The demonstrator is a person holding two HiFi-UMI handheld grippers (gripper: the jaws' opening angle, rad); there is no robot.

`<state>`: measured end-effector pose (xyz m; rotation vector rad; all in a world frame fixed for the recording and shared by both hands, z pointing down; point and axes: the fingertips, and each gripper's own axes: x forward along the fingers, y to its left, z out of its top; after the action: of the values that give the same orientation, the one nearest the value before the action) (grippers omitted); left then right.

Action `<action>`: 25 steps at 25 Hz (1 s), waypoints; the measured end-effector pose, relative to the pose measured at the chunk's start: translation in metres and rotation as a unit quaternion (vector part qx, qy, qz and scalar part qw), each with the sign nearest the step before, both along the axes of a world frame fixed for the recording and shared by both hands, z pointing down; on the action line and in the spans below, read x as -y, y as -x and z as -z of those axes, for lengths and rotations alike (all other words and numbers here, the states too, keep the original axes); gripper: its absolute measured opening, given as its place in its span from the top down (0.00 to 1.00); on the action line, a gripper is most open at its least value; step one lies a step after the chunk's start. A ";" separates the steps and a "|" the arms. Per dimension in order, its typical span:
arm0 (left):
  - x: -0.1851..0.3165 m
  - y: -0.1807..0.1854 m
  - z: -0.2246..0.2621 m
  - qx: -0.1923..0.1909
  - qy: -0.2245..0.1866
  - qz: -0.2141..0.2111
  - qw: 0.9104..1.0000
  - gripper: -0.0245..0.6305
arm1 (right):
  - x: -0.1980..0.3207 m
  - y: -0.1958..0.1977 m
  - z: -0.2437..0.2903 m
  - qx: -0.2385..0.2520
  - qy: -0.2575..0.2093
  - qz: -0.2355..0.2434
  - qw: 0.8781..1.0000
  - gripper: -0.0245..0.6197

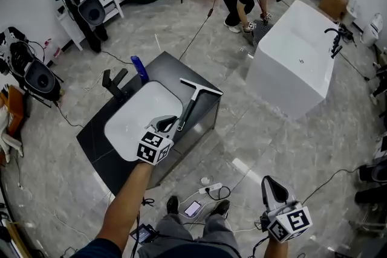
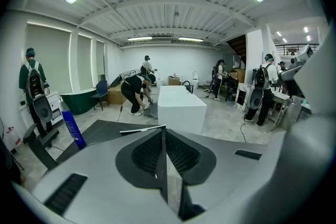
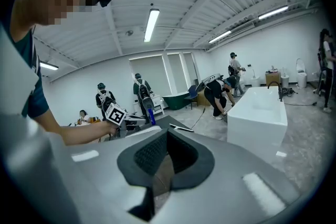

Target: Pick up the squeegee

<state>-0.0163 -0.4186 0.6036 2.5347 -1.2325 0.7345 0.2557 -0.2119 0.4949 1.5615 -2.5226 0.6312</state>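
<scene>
Squeegee (image 1: 190,107) right of basin (image 1: 130,124)

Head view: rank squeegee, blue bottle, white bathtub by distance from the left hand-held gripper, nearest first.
1. squeegee: lying on the dark counter, just ahead and right of the left hand-held gripper.
2. blue bottle: standing at the counter's far edge, left of the squeegee.
3. white bathtub: on the floor, far right.

We see a black squeegee (image 1: 192,103), a black counter (image 1: 205,116) around a white basin (image 1: 136,121), a blue bottle (image 1: 140,68), a white bathtub (image 1: 296,60), a grey veined floor (image 1: 272,148), and black-and-white square markers on the left gripper (image 1: 170,123).
</scene>
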 end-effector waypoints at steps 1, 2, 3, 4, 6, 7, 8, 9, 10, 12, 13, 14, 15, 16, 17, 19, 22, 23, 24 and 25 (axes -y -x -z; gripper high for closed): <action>0.007 -0.001 -0.008 0.002 0.003 0.001 1.000 0.95 | 0.001 -0.003 -0.006 0.000 0.004 -0.003 1.000 0.95; 0.014 -0.003 -0.017 0.004 0.007 0.003 1.000 0.95 | 0.001 -0.006 -0.013 0.000 0.009 -0.006 1.000 0.95; 0.020 -0.004 -0.026 0.007 0.010 0.004 1.000 0.95 | 0.002 -0.009 -0.019 0.000 0.014 -0.008 1.000 0.95; 0.027 -0.006 -0.034 0.008 0.013 0.006 1.000 0.95 | 0.002 -0.011 -0.025 0.000 0.018 -0.011 1.000 0.95; 0.040 -0.006 -0.050 0.008 0.022 0.011 1.000 0.92 | 0.002 -0.014 -0.036 0.000 0.027 -0.015 1.000 0.95; 0.045 -0.006 -0.057 0.008 0.027 0.015 1.000 0.91 | 0.002 -0.015 -0.041 0.001 0.031 -0.017 0.999 0.95; 0.051 -0.006 -0.066 0.008 0.031 0.019 0.999 0.90 | 0.002 -0.016 -0.046 0.001 0.035 -0.019 0.999 0.95; 0.055 -0.006 -0.075 0.009 0.036 0.023 0.999 0.89 | 0.001 -0.017 -0.052 0.001 0.039 -0.021 0.999 0.95; 0.060 -0.006 -0.085 0.011 0.041 0.027 0.999 0.88 | 0.000 -0.019 -0.057 0.002 0.043 -0.022 0.999 0.95; 0.068 -0.007 -0.105 0.019 0.052 0.035 0.998 0.85 | -0.001 -0.021 -0.067 0.002 0.051 -0.025 0.998 0.95; 0.072 -0.006 -0.115 0.024 0.057 0.037 0.997 0.83 | -0.001 -0.021 -0.071 0.002 0.055 -0.026 0.998 0.95; 0.076 -0.006 -0.124 0.030 0.061 0.039 0.997 0.81 | -0.001 -0.022 -0.075 0.003 0.058 -0.027 0.998 0.95; 0.079 -0.006 -0.133 0.036 0.065 0.041 0.996 0.79 | -0.001 -0.022 -0.078 0.002 0.061 -0.027 0.998 0.95; 0.083 -0.005 -0.142 0.041 0.069 0.044 0.996 0.77 | -0.002 -0.023 -0.082 0.002 0.064 -0.028 0.998 0.95; 0.085 -0.004 -0.150 0.046 0.073 0.047 0.995 0.75 | -0.002 -0.023 -0.085 0.002 0.067 -0.029 0.997 0.95; 0.091 -0.003 -0.165 0.057 0.079 0.054 0.994 0.71 | -0.004 -0.025 -0.092 0.001 0.075 -0.030 0.997 0.95; 0.099 -0.003 -0.183 0.071 0.081 0.062 0.992 0.67 | -0.005 -0.027 -0.103 -0.001 0.088 -0.030 0.996 0.95; 0.102 -0.004 -0.188 0.076 0.080 0.063 0.992 0.67 | -0.005 -0.028 -0.107 -0.002 0.092 -0.030 0.995 0.95; 0.105 -0.004 -0.193 0.080 0.080 0.064 0.992 0.67 | -0.004 -0.028 -0.110 -0.003 0.096 -0.030 0.995 0.95; 0.108 -0.005 -0.198 0.085 0.080 0.064 0.991 0.67 | -0.004 -0.028 -0.114 -0.004 0.099 -0.030 0.995 0.95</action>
<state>-0.0111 -0.5264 0.8021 2.2805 -1.3170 0.9933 0.2840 -0.2079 0.6089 1.5699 -2.3317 0.8531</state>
